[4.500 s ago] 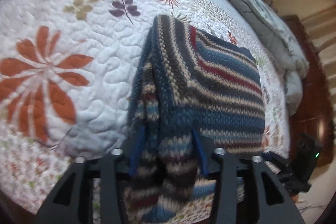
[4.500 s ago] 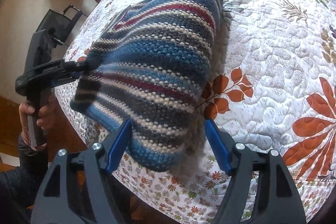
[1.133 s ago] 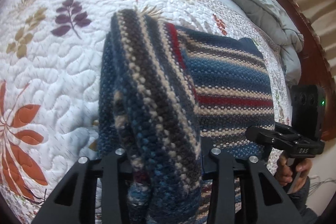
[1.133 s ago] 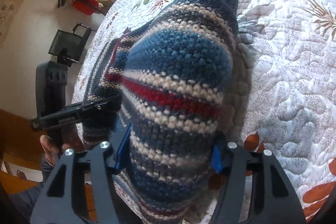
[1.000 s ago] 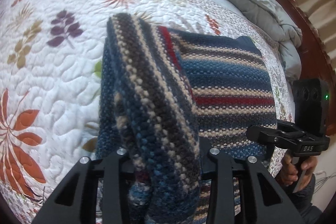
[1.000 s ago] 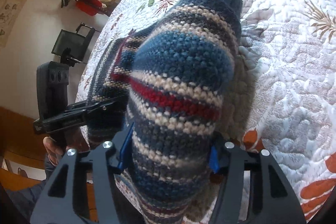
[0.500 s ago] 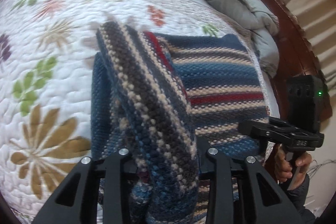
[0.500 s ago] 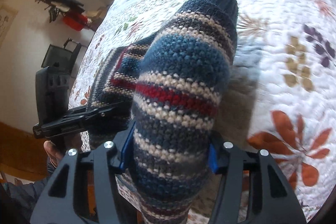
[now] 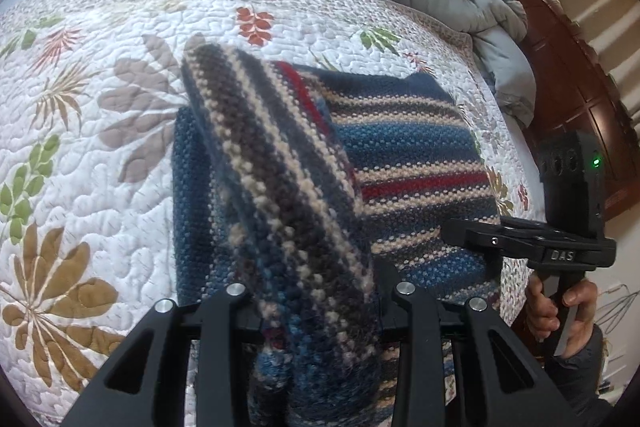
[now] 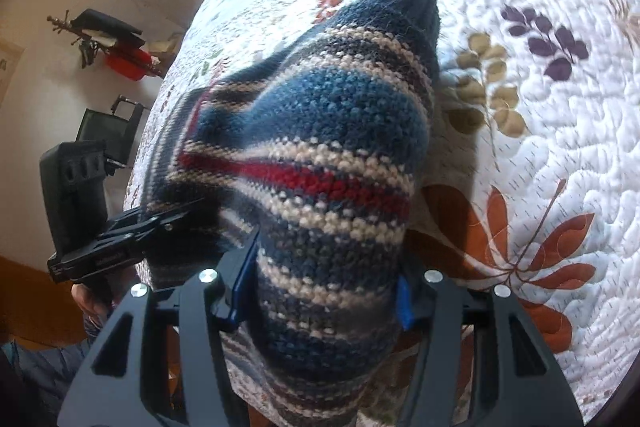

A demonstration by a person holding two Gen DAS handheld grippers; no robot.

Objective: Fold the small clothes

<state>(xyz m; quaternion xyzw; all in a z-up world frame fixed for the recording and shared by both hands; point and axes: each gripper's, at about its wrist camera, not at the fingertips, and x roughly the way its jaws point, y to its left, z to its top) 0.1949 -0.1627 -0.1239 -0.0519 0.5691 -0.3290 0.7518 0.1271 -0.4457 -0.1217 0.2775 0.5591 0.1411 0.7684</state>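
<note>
Tongs: left gripper (image 9: 320, 311) clamped on bunched near edge of striped sweater (image 9: 404, 163); right gripper (image 10: 324, 291) clamped on thick fold of same edge, bottom centre in each view. Sweater runs up-frame from both grippers, far part flat on quilt (image 9: 100, 211), stripes crosswise. Held edge spans between grippers, neither nearer. Likely next: carry edge toward far hem.
</note>
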